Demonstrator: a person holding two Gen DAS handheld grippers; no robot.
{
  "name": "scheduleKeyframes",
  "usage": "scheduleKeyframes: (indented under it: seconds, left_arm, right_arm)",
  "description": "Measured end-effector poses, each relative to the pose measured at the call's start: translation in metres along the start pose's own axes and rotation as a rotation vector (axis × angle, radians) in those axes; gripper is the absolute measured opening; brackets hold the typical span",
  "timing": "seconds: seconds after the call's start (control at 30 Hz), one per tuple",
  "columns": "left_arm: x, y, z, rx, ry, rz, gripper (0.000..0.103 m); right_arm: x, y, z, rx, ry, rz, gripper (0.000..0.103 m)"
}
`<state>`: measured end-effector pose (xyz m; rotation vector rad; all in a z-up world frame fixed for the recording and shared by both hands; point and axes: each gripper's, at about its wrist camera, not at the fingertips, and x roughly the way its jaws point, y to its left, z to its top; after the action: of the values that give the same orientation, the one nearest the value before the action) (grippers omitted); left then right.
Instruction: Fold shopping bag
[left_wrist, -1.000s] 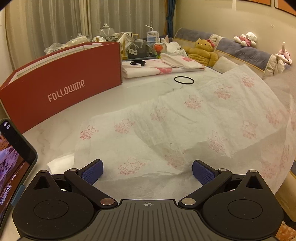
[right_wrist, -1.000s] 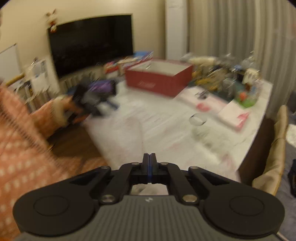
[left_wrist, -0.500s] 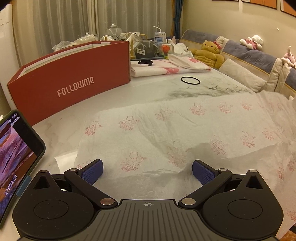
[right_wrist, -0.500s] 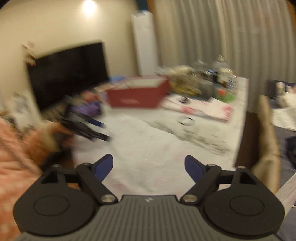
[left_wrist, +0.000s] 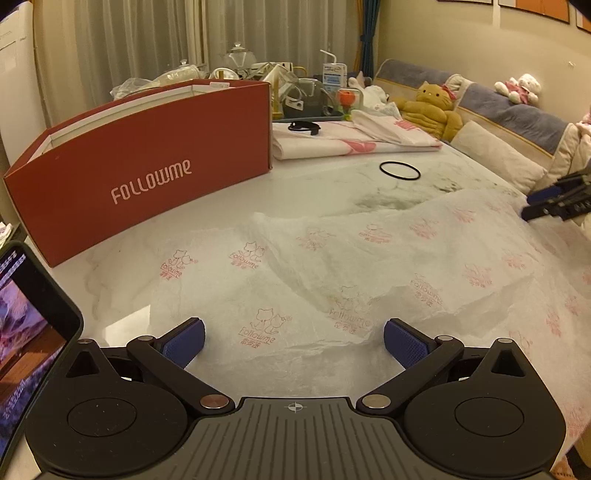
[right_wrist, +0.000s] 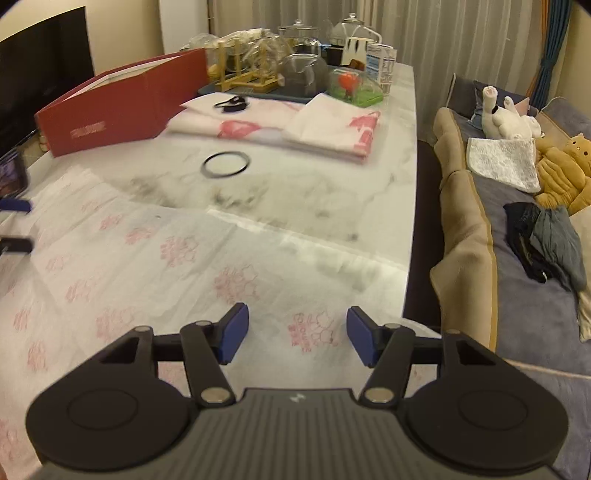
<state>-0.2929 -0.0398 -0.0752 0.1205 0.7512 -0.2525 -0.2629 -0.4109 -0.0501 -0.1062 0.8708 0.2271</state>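
Note:
The white shopping bag (left_wrist: 332, 266) with pink cat prints lies spread and wrinkled on the marble table (left_wrist: 332, 184). My left gripper (left_wrist: 293, 341) hovers open over the bag's near edge, its blue pads apart and touching nothing. In the right wrist view the bag (right_wrist: 147, 258) stretches leftward under my right gripper (right_wrist: 295, 334). That gripper's jaws are closing, with only the flat bag surface showing beneath the gap and no fabric pinched. The right gripper (left_wrist: 554, 201) shows at the far right of the left wrist view, and the left gripper (right_wrist: 14, 224) at the left edge of the right wrist view.
A red FOLLOWME box (left_wrist: 147, 166) stands at the back left. Behind the bag lie a black ring (left_wrist: 399, 170) and folded white-pink bags (left_wrist: 351, 140), with glassware (right_wrist: 295, 74) beyond. A lit phone (left_wrist: 26, 314) leans at the left. The sofa (right_wrist: 517, 221) runs past the table's right edge.
My right gripper went from shut to open and swung down over the bag. The bag's raised right side dropped flat onto the table. The left gripper stayed open in nearly the same place.

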Motion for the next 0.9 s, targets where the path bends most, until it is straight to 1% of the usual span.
scheduleKeyframes:
  seconds: [0.13, 0.2, 0.27, 0.33, 0.37, 0.4, 0.43, 0.47, 0.5, 0.53, 0.6, 0.63, 0.67, 0.73, 0.77, 0.8, 0.83, 0.87, 0.9]
  left_arm:
    - [0.01, 0.003, 0.008, -0.018, 0.002, 0.019, 0.103]
    - [0.015, 0.006, 0.012, -0.028, 0.002, 0.031, 0.103]
    - [0.018, 0.009, 0.014, -0.036, 0.002, 0.038, 0.103]
    - [0.019, 0.009, 0.014, -0.036, 0.0, 0.04, 0.103]
    - [0.019, 0.009, 0.014, -0.037, -0.002, 0.041, 0.103]
    - [0.019, 0.008, 0.014, -0.038, -0.004, 0.042, 0.103]
    - [0.019, 0.008, 0.013, -0.039, -0.006, 0.043, 0.103]
    - [0.019, 0.008, 0.013, -0.04, -0.008, 0.045, 0.103]
    - [0.019, 0.008, 0.013, -0.039, -0.01, 0.045, 0.103]
    - [0.018, 0.008, 0.012, -0.039, -0.013, 0.044, 0.103]
    - [0.017, 0.009, 0.01, -0.038, -0.019, 0.043, 0.103]
    - [0.016, 0.009, 0.009, -0.039, -0.021, 0.044, 0.103]
    - [0.015, 0.01, 0.008, -0.041, -0.024, 0.045, 0.103]
    - [0.012, 0.012, 0.005, -0.044, -0.028, 0.049, 0.103]
    - [0.01, 0.013, 0.003, -0.046, -0.031, 0.05, 0.103]
    - [0.009, 0.013, 0.002, -0.048, -0.034, 0.052, 0.103]
    - [0.007, 0.014, 0.0, -0.051, -0.036, 0.056, 0.103]
    - [0.006, 0.014, -0.001, -0.054, -0.036, 0.059, 0.103]
    - [0.005, 0.015, -0.002, -0.057, -0.036, 0.062, 0.103]
  right_arm:
    - [0.033, -0.009, 0.028, -0.016, -0.039, -0.005, 0.055]
    - [0.045, -0.009, 0.037, -0.03, -0.063, -0.029, 0.055]
    - [0.046, -0.006, 0.041, -0.041, -0.061, -0.057, 0.055]
    - [0.04, 0.001, 0.042, -0.068, -0.052, -0.118, 0.055]
    - [0.032, 0.004, 0.041, -0.066, -0.072, -0.113, 0.055]
    - [0.019, 0.007, 0.037, -0.053, -0.11, -0.083, 0.056]
    - [0.007, 0.011, 0.032, -0.043, -0.13, -0.025, 0.056]
    - [-0.006, 0.016, 0.024, -0.034, -0.137, 0.053, 0.061]
    - [-0.016, 0.021, 0.016, -0.036, -0.129, 0.114, 0.067]
    - [-0.023, 0.029, 0.006, -0.056, -0.103, 0.149, 0.069]
    - [-0.033, 0.04, -0.016, -0.111, -0.039, 0.155, 0.07]
    - [-0.036, 0.042, -0.027, -0.13, -0.009, 0.141, 0.07]
    - [-0.039, 0.036, -0.037, -0.122, 0.011, 0.122, 0.071]
    - [-0.047, 0.019, -0.057, -0.076, 0.039, 0.087, 0.082]
    - [-0.051, 0.008, -0.065, -0.04, 0.04, 0.049, 0.087]
    - [-0.056, -0.004, -0.072, 0.004, 0.033, -0.005, 0.089]
    - [-0.061, -0.015, -0.078, 0.056, 0.027, -0.073, 0.088]
    - [-0.067, -0.021, -0.081, 0.105, 0.014, -0.155, 0.08]
    - [-0.074, -0.023, -0.083, 0.138, -0.011, -0.217, 0.071]
